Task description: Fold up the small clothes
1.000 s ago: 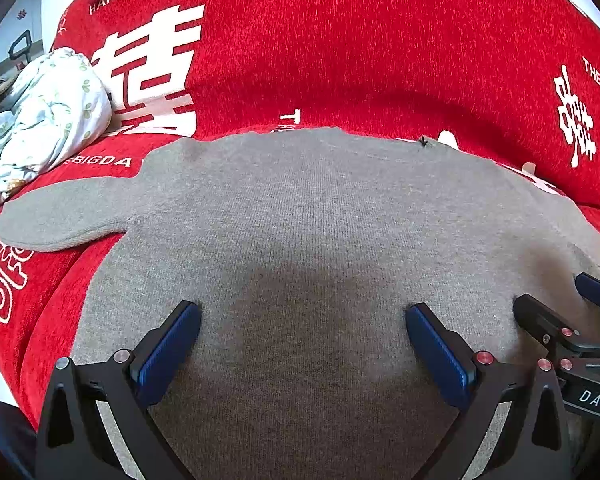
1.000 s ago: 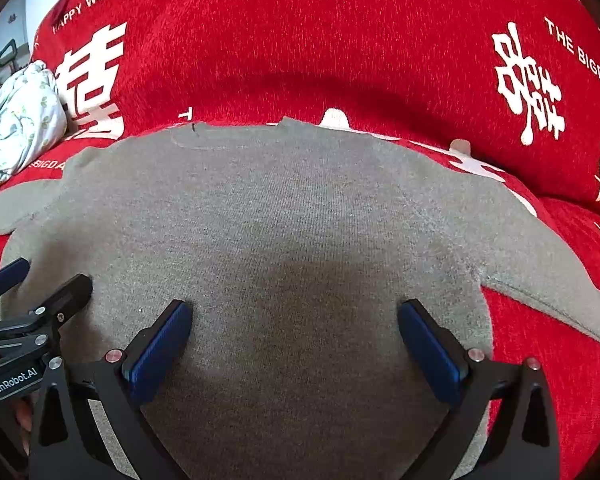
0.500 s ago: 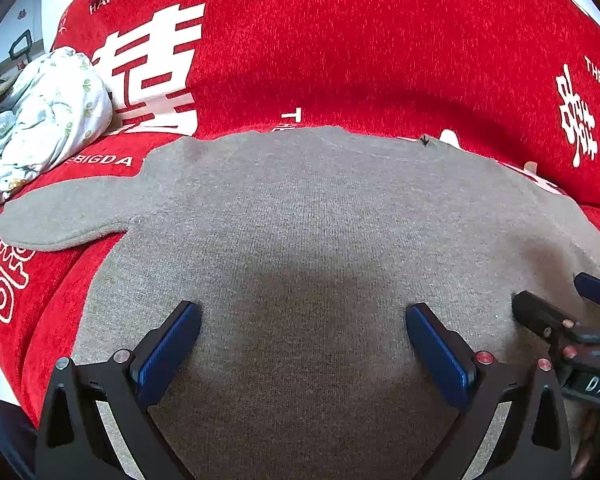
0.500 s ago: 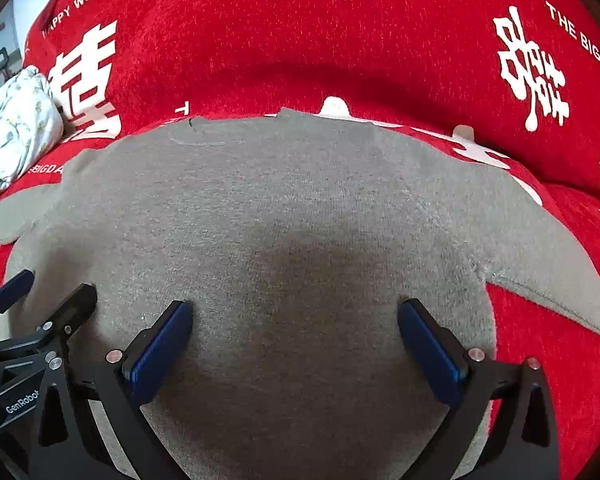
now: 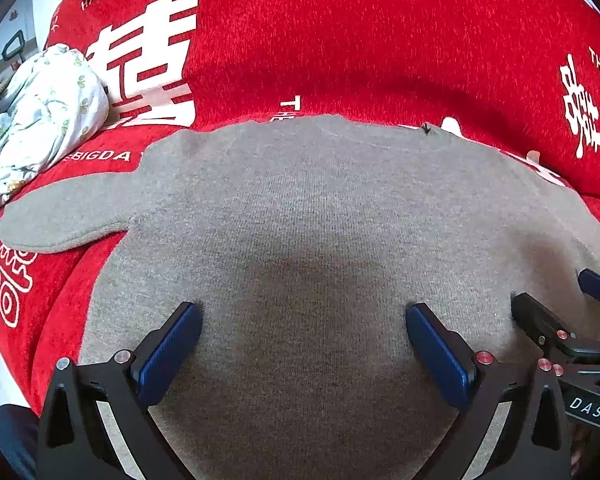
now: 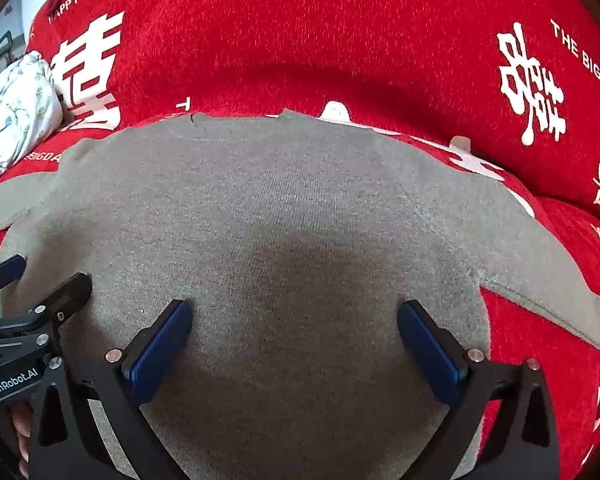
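While both grippers hang above it side by side, a grey knitted sweater [image 5: 320,216] lies spread flat on a red sofa cover [image 5: 340,40] printed with white characters and lettering. Its neckline points away from the cameras, toward the sofa back, and its hem points toward the person. The widest line runs left to right, from one outstretched sleeve [image 5: 64,216] on the left to the other sleeve [image 6: 540,272] on the right. The left gripper [image 5: 300,344] has its blue-padded fingers spread wide over the sweater's lower body, pinching nothing. The right gripper [image 6: 292,340] is likewise spread wide and grips nothing. A crumpled white floral cloth [image 5: 40,120] sits at the sofa's far left.
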A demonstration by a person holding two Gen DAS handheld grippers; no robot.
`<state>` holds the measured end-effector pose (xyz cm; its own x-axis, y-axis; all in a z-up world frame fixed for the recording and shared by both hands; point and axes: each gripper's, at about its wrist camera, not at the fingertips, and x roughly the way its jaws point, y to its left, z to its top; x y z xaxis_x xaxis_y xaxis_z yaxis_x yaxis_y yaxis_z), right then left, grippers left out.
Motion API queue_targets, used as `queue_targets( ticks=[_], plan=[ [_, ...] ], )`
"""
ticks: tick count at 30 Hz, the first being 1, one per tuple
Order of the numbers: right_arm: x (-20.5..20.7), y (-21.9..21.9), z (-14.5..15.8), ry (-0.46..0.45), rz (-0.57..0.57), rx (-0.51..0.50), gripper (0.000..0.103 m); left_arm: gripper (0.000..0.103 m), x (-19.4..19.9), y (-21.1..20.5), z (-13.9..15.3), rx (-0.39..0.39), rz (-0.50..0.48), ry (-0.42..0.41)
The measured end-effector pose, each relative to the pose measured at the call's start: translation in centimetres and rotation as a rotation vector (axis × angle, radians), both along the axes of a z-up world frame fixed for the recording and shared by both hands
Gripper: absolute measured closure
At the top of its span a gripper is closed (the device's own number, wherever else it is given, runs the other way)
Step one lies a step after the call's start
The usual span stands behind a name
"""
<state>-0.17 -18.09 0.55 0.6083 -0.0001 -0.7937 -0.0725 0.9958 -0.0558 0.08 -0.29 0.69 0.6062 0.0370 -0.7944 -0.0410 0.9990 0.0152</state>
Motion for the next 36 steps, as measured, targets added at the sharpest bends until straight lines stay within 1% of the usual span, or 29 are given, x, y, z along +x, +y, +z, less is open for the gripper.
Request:
queue_targets(
  ticks=[2, 3, 5, 7, 10, 15, 25, 33, 36],
  plan=[
    [-0.3, 0.3, 0.3, -0.025, 0.002, -0.022, 0.000, 0.000, 0.2, 0.0, 0.3, 0.007, 0.007, 0.024],
    [-0.6, 0.5, 0.6, -0.056, 0.007, -0.034, 0.000, 0.000, 0.3, 0.0, 0.5, 0.006, 0.011, 0.028],
    [-1.2, 0.6, 1.2, -0.107, 0.021, -0.029, 0.000, 0.000, 0.1, 0.1, 1.0, 0.002, 0.019, 0.011],
    [-1.5, 0.7, 1.7, -0.139, 0.022, -0.013, 0.000, 0.000, -0.2, 0.2, 1.6, 0.010, 0.030, -0.023],
    [-1.6, 0.5, 2.3, -0.161, 0.012, 0.014, 0.000, 0.000, -0.3, 0.0, 2.4, 0.021, 0.032, -0.045],
    [-1.4, -0.2, 2.6, -0.160, -0.024, 0.024, 0.000, 0.000, 0.2, -0.5, 3.1, 0.038, 0.019, -0.035],
    [-0.2, -3.6, 3.0, -0.117, -0.110, 0.069, 0.000, 0.000, 1.7, -2.8, 4.1, 0.051, -0.006, 0.006],
    [0.7, -5.0, 3.5, -0.117, -0.132, 0.077, 0.000, 0.000, 2.7, -3.6, 4.5, 0.054, 0.002, 0.031],
    [1.0, -5.6, 3.6, -0.114, -0.141, 0.085, 0.000, 0.000, 3.1, -4.3, 4.8, 0.062, -0.009, 0.035]
  ],
)
